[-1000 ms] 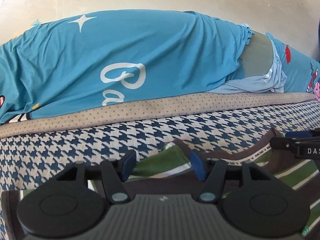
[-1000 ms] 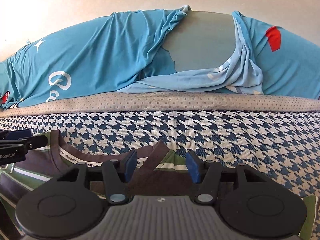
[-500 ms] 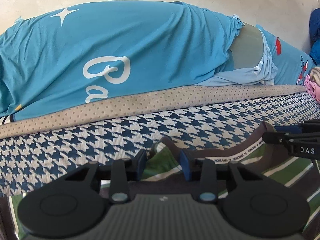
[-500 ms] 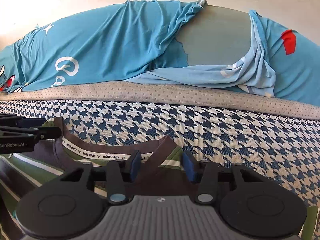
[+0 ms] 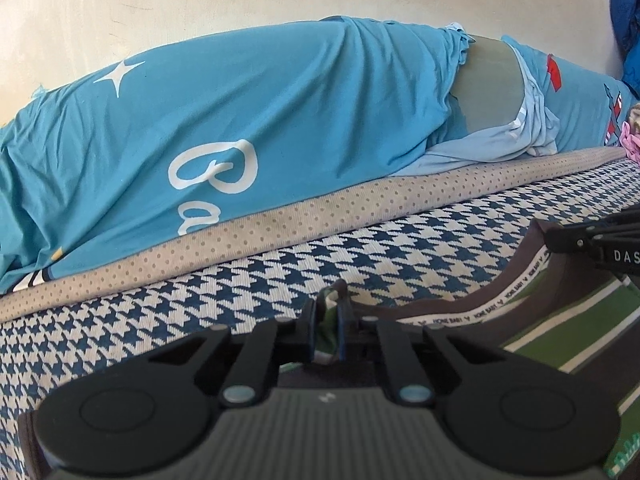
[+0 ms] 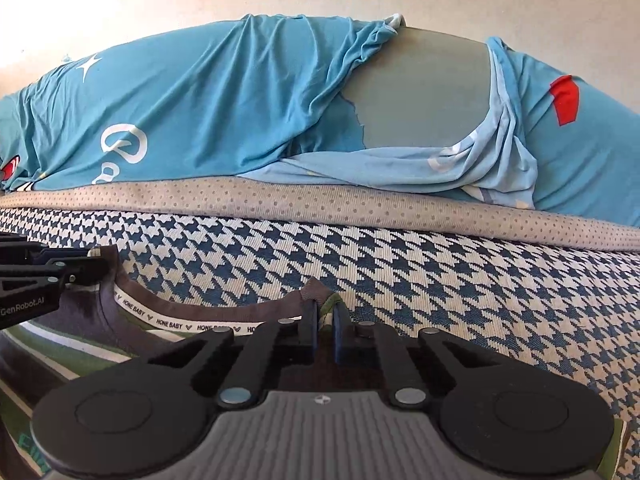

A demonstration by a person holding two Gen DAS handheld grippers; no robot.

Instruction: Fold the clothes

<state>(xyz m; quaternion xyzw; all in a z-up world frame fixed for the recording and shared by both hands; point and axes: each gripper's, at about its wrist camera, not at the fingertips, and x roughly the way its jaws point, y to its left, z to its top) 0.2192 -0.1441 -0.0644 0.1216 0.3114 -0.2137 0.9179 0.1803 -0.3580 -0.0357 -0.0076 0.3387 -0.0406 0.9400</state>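
The striped shirt (image 5: 560,332), spread on the houndstooth bed cover (image 6: 440,280), is pinched at its brown collar by the left tool (image 5: 325,334) and right tool (image 6: 325,330), both clenched on fabric.

Bed (image 5: 280,264) in blue-white houndstooth cover carrying striped green-brown shirt (image 5: 560,320), lying under both tools; beige dotted band (image 6: 320,204) and blue cloth (image 6: 220,100) lying ahead.
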